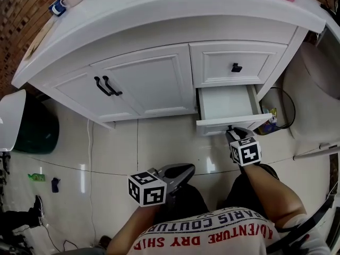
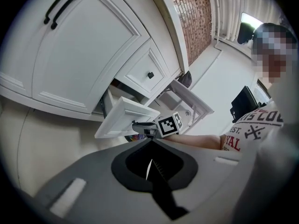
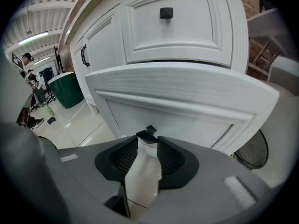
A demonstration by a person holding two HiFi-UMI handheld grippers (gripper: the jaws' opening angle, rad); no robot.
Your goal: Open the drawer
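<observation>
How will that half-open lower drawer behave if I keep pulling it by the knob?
The lower drawer looks empty, so probably light and easy sliding. Its panelled front looks rigid; it shouldn't flex. The small knob sits at the right claw tips, so it might slip.

We take the open lower drawer [image 1: 227,104] as our mark. Directly above it we find the shut drawer [image 1: 236,62], to its left the double doors [image 1: 141,84], and over all of these the countertop [image 1: 159,9]. On its front, the knob [image 3: 147,134] sits between the jaws of the right gripper [image 1: 232,133]. The left gripper [image 1: 185,170] hangs before the drawer, leftward; the bin [image 1: 34,132] stands far left.
</observation>
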